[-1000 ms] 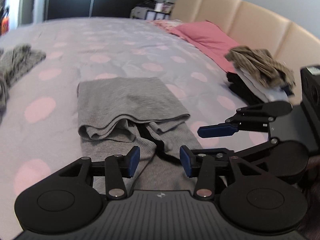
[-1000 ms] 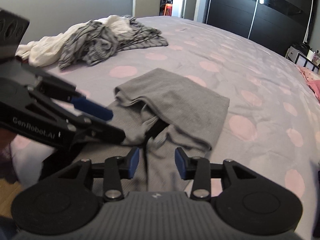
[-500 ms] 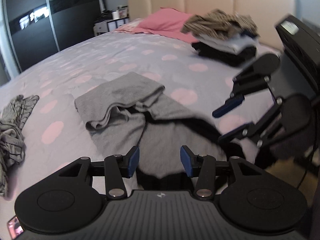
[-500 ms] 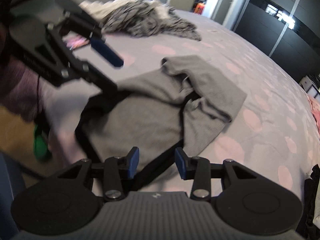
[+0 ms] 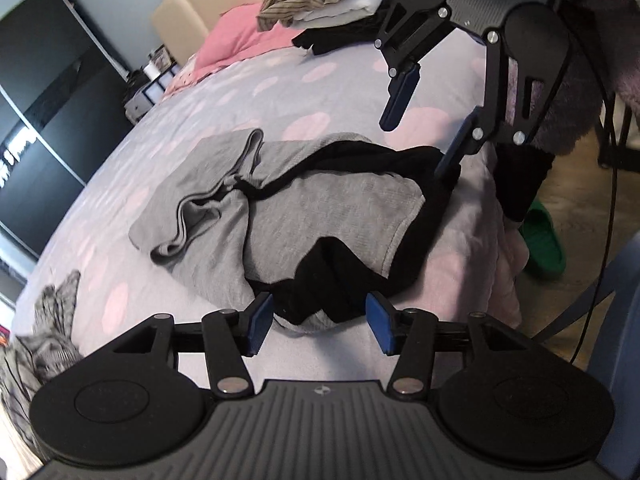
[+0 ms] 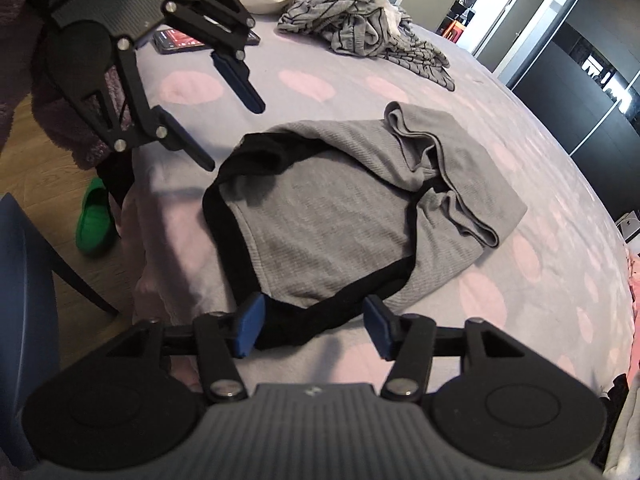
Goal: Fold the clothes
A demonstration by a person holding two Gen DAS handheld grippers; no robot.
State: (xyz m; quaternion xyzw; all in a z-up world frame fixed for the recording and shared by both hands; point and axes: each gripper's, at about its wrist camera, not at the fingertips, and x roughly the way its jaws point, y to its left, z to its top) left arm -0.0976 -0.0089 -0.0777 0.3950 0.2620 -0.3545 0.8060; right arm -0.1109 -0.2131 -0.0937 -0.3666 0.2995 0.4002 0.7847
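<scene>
Both tongs hover with jaws opening, empty, over the near black-trimmed hem of the grey ribbed knit garment (image 6: 332, 216): left tongs (image 5: 318, 322), right tongs (image 6: 312, 326). It lies on the lilac pink-dotted bed (image 6: 540, 148), long axis running away, its folded end farthest

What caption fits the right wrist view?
Both grippers, right and left, opening over a half-folded grey garment.

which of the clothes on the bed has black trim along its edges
The plain grey ribbed garment lying half folded just ahead of both grippers: black bands run round its openings. The grey striped heap is crumpled with no such trim, and the folded stack sits by the headboard.
</scene>
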